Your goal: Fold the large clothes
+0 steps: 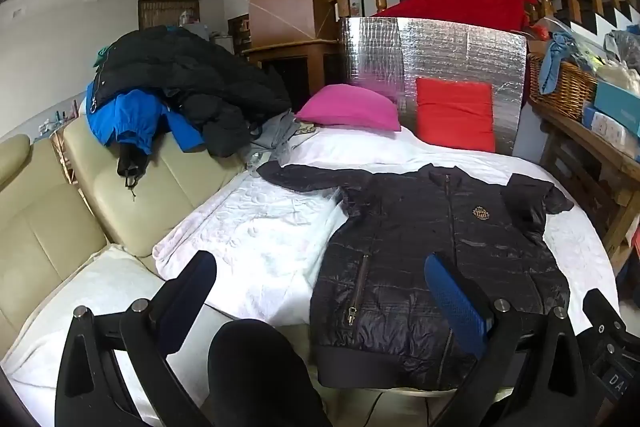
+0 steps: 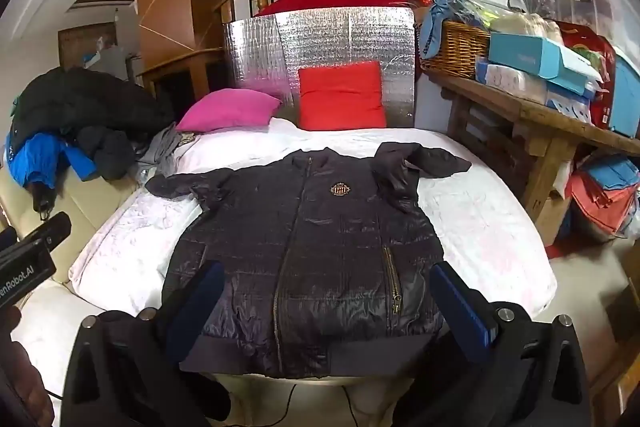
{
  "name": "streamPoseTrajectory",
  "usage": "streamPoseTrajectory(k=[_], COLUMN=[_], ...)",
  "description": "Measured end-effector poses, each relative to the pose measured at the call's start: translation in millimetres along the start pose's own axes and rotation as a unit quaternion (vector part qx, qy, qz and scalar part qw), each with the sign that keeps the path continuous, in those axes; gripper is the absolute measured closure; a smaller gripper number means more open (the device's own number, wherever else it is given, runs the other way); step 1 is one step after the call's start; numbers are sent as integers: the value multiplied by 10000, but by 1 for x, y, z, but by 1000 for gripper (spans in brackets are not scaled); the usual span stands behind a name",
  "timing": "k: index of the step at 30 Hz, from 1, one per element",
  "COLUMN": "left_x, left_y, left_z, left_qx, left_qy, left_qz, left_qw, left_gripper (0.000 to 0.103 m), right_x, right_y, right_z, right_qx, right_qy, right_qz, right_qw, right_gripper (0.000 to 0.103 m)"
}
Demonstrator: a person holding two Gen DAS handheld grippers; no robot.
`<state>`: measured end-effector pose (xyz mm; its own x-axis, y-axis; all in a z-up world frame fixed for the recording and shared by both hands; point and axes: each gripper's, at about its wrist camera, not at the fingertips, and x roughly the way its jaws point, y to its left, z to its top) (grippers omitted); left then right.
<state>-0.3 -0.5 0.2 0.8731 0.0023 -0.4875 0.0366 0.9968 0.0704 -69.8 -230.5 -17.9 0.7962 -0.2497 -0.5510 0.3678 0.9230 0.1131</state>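
Note:
A dark quilted zip jacket [image 1: 432,251] with a gold chest crest lies flat, front up, on the white bedcover [image 1: 256,239]. Its left sleeve stretches out sideways; its right sleeve is bent over near the shoulder. It also shows in the right wrist view [image 2: 312,247], centred. My left gripper [image 1: 320,291] is open and empty, held above the jacket's hem at its left side. My right gripper [image 2: 326,297] is open and empty, held above the hem, fingers astride the lower body. Neither touches the cloth.
A heap of dark and blue coats [image 1: 168,91] lies on the beige sofa [image 1: 60,211] at left. Pink [image 1: 352,107] and red [image 1: 456,115] cushions lean against a silver foil panel [image 1: 436,55]. A wooden bench [image 2: 540,123] with a basket and boxes stands right.

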Motion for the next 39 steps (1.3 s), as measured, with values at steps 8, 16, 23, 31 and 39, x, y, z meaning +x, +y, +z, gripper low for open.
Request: streamPoseTrajectory(k=[8,16,23,31,39], left_x=[0,-8,-10,-8,-7], left_y=[6,6,4,6,8], left_z=[-2,3,5,4,2], left_qx=[-95,-125,-95,-119,-140], left_qy=[-5,-140,-149,-129,-128], left_qz=[-52,20,24,25,39], left_qw=[9999,9998,9998,9998,9998], left_gripper=[0,0,0,0,0], right_x=[-10,-10,-9,-7,-5], right_y=[7,5,3,2,2], right_z=[4,3,4,4,1], right_qx=[-63,-45,-8,9,7], right_qy=[-333,-355,-322,-270,-256], right_qz=[62,78,94,113,122], right_qw=[9994,9993,9994,9996,9996], right_gripper=[0,0,0,0,0])
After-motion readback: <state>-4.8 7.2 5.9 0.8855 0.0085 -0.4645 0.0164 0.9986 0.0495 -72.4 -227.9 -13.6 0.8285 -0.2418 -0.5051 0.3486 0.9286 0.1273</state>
